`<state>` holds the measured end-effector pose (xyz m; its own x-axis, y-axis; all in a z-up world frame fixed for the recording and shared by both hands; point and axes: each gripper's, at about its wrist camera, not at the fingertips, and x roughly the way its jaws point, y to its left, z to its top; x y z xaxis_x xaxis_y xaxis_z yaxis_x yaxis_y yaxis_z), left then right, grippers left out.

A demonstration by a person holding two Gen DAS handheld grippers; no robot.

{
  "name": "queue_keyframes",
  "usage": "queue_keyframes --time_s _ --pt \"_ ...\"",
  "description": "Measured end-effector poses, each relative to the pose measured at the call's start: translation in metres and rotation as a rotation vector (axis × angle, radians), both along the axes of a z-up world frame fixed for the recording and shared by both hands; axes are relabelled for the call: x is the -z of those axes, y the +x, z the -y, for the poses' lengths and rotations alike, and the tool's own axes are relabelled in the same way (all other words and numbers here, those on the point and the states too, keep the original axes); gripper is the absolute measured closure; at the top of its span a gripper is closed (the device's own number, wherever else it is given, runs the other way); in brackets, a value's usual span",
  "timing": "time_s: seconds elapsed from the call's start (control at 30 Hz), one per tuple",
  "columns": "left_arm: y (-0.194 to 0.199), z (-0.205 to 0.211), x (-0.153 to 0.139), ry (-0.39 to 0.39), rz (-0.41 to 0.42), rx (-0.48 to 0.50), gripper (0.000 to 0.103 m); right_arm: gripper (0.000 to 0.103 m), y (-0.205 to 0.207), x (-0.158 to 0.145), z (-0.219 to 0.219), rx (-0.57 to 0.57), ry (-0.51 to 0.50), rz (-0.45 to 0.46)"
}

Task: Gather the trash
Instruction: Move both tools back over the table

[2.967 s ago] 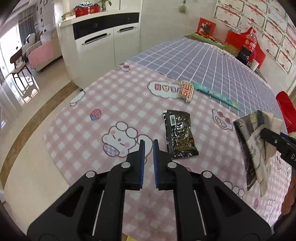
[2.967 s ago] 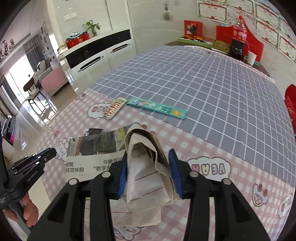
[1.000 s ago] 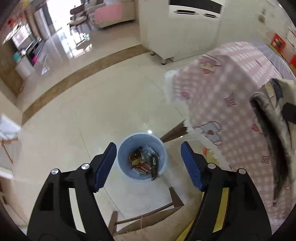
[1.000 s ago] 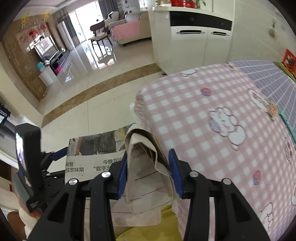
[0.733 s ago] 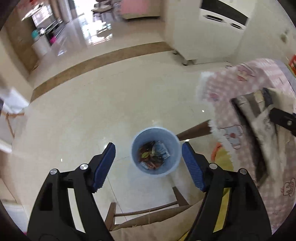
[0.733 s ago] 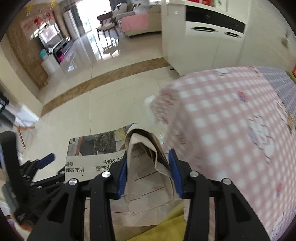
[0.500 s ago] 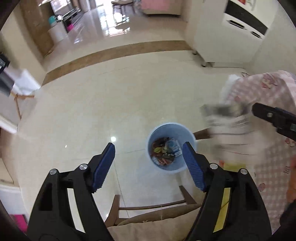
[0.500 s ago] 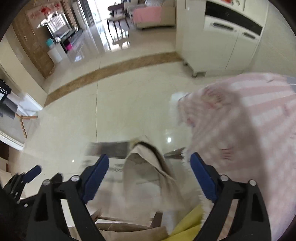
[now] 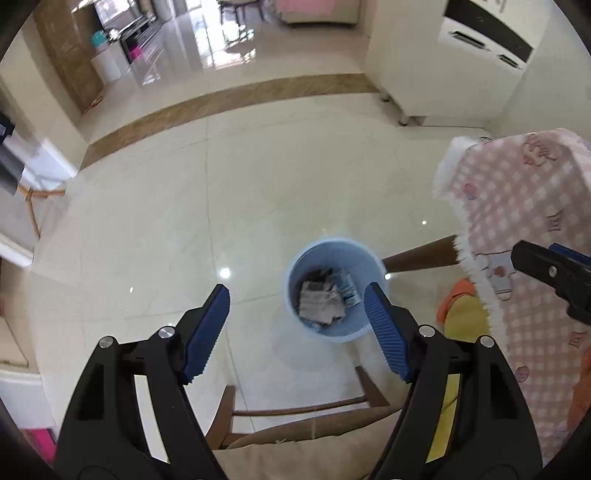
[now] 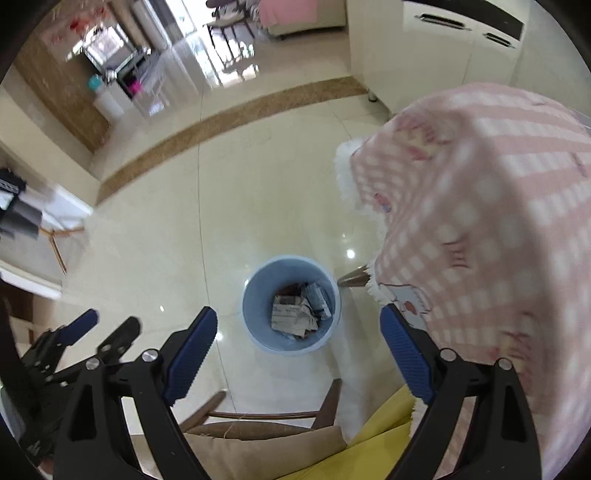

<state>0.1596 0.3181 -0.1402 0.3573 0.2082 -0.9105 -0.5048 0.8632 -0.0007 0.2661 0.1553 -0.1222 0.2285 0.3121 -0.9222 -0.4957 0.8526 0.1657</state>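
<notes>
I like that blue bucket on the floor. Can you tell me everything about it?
The round light-blue plastic bin stands upright and open on the shiny cream floor tiles, beside the table's pink checked cloth. Inside lie crumpled newspaper and a few wrappers. Nothing else touches it; a brown table leg slants close by.

Glossy cream floor tiles [image 9: 258, 184] fill the area ahead of the claw and carry bright reflections of light from the far room. A brown marble border strip [image 9: 221, 107] crosses the floor beyond. A white cabinet [image 9: 461, 55] with a black band stands far right. A pink checked tablecloth [image 9: 517, 221] hangs on the right, over a wooden table leg [image 9: 421, 258]. A wooden chair [image 9: 295, 410] with a tan cushion sits directly below. A pink sofa [image 10: 295, 11] lies at the far end.
</notes>
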Motion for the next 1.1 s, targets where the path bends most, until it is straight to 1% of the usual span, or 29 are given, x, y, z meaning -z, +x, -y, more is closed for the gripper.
queue_keyframes --time_s 0.1,0.23,0.3,0.43,0.5,0.6,0.67,0.73,0.83,0.93,1.03,1.1 --pt "0.014 0.017 -0.017 0.013 0.043 0.053 0.029 0.015 -0.001 -0.026 0.02 0.034 0.045 0.048" --pt "0.029 0.046 -0.045 0.037 0.101 0.129 0.026 0.015 -0.005 -0.061 0.055 0.11 0.072 0.186" --pt "0.034 0.06 -0.058 0.04 0.132 0.171 0.025 0.015 -0.003 -0.073 0.076 0.15 0.093 0.222" --pt "0.047 0.096 -0.08 0.05 0.186 0.258 0.02 0.015 0.004 -0.084 0.127 0.257 0.11 0.246" --pt "0.056 0.123 -0.089 0.061 0.208 0.319 0.018 0.015 0.006 -0.087 0.16 0.334 0.096 0.264" --pt "0.061 0.159 -0.098 0.07 0.228 0.426 0.018 0.015 0.009 -0.085 0.207 0.443 0.083 0.263" --pt "0.064 0.184 -0.104 0.057 0.236 0.51 0.017 0.015 0.01 -0.084 0.242 0.505 0.04 0.275" --pt "0.069 0.209 -0.113 0.058 0.246 0.565 0.017 0.015 0.008 -0.085 0.273 0.562 -0.001 0.291" --pt "0.079 0.243 -0.122 0.075 0.264 0.622 0.017 0.015 0.005 -0.088 0.325 0.615 -0.025 0.297" --pt "0.093 0.277 -0.131 0.1 0.291 0.659 0.017 0.015 0.009 -0.091 0.367 0.624 -0.04 0.291" --pt "0.108 0.305 -0.135 0.058 0.295 0.7 0.017 0.015 0.017 -0.093 0.394 0.62 -0.056 0.277" --pt "0.123 0.324 -0.135 0.048 0.289 0.727 0.016 0.015 0.027 -0.095 0.414 0.616 -0.084 0.276"
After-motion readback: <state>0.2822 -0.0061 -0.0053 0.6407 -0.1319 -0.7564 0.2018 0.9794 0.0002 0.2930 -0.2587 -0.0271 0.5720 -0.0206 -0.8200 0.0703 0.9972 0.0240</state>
